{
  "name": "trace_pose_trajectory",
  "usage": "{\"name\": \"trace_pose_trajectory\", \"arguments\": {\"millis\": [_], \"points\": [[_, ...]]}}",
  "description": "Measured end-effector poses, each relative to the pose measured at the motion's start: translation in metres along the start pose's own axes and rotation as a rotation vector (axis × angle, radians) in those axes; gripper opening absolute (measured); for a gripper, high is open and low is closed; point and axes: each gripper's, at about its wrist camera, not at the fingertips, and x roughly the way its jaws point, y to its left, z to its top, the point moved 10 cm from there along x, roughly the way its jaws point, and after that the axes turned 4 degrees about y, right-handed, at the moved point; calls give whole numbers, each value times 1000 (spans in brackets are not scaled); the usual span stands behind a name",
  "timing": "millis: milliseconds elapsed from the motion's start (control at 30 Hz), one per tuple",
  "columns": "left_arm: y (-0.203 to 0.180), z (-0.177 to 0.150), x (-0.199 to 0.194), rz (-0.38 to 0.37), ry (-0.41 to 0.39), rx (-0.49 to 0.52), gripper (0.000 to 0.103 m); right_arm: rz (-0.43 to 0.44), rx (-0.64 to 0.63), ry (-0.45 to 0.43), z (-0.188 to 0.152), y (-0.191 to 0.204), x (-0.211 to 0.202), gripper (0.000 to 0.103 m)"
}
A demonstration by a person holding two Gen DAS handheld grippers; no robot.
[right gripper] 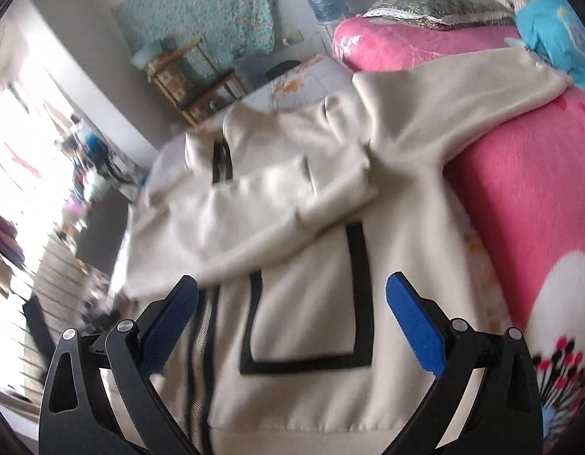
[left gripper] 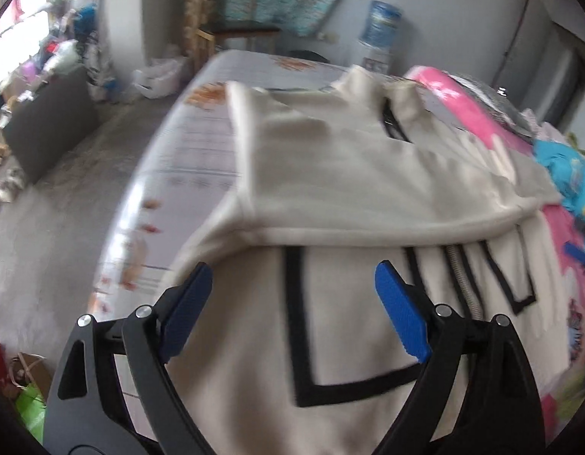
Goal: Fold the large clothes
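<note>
Cream zip-front jacket (left gripper: 349, 189) with black-outlined pockets, spread on the bed (left gripper: 201, 129); one sleeve is folded across its chest, the other is draped onto the pink floral blanket (right gripper: 527, 197) beside it. Left gripper (left gripper: 294, 288) is held tilted downward above the jacket's lower front, jaws spread wide, nothing gripped. Right gripper (right gripper: 292, 295) is likewise angled down over the hem, jaws released, empty.
</note>
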Motion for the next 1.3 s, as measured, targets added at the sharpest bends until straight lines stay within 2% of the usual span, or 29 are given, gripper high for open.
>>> {"name": "trace_pose_trajectory", "arguments": {"millis": [33, 67, 167, 300, 433, 533, 567, 600, 633, 700, 800, 967, 1067, 1233, 1300], "points": [[4, 1, 1, 24, -4, 7, 82, 9, 14, 2, 6, -2, 0, 95], [11, 2, 1, 68, -3, 28, 75, 16, 34, 5, 14, -4, 1, 93], [21, 1, 6, 125, 21, 76, 60, 13, 82, 13, 31, -16, 13, 90], [27, 2, 22, 208, 82, 187, 45, -62, 135, 54, 45, -41, 46, 80], [21, 7, 39, 225, 110, 295, 42, -117, 187, 84, 59, -63, 69, 72], [18, 12, 44, 238, 88, 346, 42, -125, 191, 104, 67, -66, 82, 67], [18, 14, 44, 244, 81, 359, 39, -131, 190, 108, 68, -66, 83, 65], [17, 16, 46, 248, 74, 368, 31, -141, 183, 113, 68, -65, 86, 64], [16, 17, 47, 252, 66, 374, 29, -151, 173, 119, 68, -63, 89, 63], [16, 21, 46, 261, 36, 373, 19, -171, 152, 129, 69, -62, 92, 63], [21, 27, 39, 236, -3, 303, 14, -189, 128, 141, 69, -58, 93, 63], [45, 33, 34, 171, -10, 146, 12, -165, 130, 155, 70, -59, 88, 61], [53, 30, 40, 151, 12, 115, 12, -149, 123, 195, 63, -54, 98, 60], [53, 27, 42, 162, 9, 107, 14, -191, 38, 220, 56, -42, 111, 60], [52, 25, 41, 165, 9, 105, 15, -220, 14, 214, 59, -43, 114, 54]]}}
